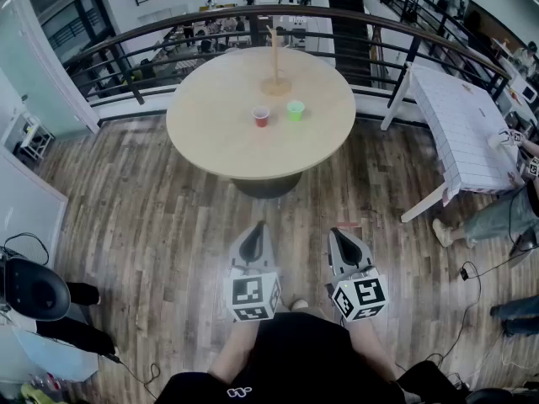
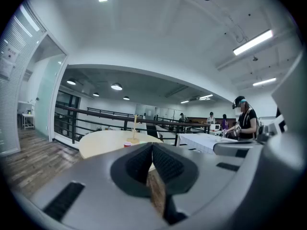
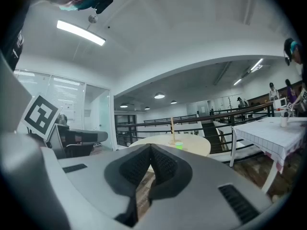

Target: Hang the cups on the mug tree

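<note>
On the round wooden table (image 1: 219, 133) stand a red cup (image 1: 261, 116) and a green cup (image 1: 295, 110), side by side. Behind them rises the wooden mug tree (image 1: 274, 61), a thin post on a round base. My left gripper (image 1: 255, 229) and right gripper (image 1: 341, 233) are held low over the floor, well short of the table, both shut with nothing between their jaws. The left gripper view shows the red cup (image 2: 127, 144) and the mug tree (image 2: 135, 128) far off. In the right gripper view the green cup (image 3: 179, 145) and the mug tree (image 3: 172, 128) are distant too.
A dark railing (image 1: 126, 53) curves behind the table. A white table (image 1: 459, 124) stands at the right, with people beside it (image 1: 518, 209). A black chair (image 1: 34, 289) sits at the lower left. Wooden floor (image 1: 152, 225) lies between me and the round table.
</note>
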### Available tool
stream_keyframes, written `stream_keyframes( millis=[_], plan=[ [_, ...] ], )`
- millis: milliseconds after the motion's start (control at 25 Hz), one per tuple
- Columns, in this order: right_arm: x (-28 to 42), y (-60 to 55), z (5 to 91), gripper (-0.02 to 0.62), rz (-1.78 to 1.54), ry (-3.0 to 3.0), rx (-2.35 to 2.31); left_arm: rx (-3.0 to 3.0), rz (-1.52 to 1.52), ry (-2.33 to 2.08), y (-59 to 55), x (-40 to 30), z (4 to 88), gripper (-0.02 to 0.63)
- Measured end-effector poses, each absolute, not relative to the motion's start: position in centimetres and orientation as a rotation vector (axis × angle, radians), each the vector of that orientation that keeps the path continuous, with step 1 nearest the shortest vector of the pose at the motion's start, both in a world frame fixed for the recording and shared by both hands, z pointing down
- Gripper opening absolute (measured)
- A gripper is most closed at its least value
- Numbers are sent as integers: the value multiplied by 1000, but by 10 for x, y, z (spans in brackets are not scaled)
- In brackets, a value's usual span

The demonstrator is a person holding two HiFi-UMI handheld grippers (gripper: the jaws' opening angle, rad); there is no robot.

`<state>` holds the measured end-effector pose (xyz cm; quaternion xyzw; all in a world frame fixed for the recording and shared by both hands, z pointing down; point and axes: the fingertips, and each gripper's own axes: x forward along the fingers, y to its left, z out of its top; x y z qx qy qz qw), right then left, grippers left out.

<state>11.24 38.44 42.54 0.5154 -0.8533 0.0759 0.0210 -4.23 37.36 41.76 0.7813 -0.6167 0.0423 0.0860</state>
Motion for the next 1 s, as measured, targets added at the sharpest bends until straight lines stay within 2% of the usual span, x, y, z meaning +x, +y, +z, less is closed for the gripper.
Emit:
stream_keyframes(
  millis=[1000],
  plan=[
    [156, 365, 453, 9, 366, -2637, 1591, 2315, 196, -1789, 357, 4, 439, 12]
  ],
)
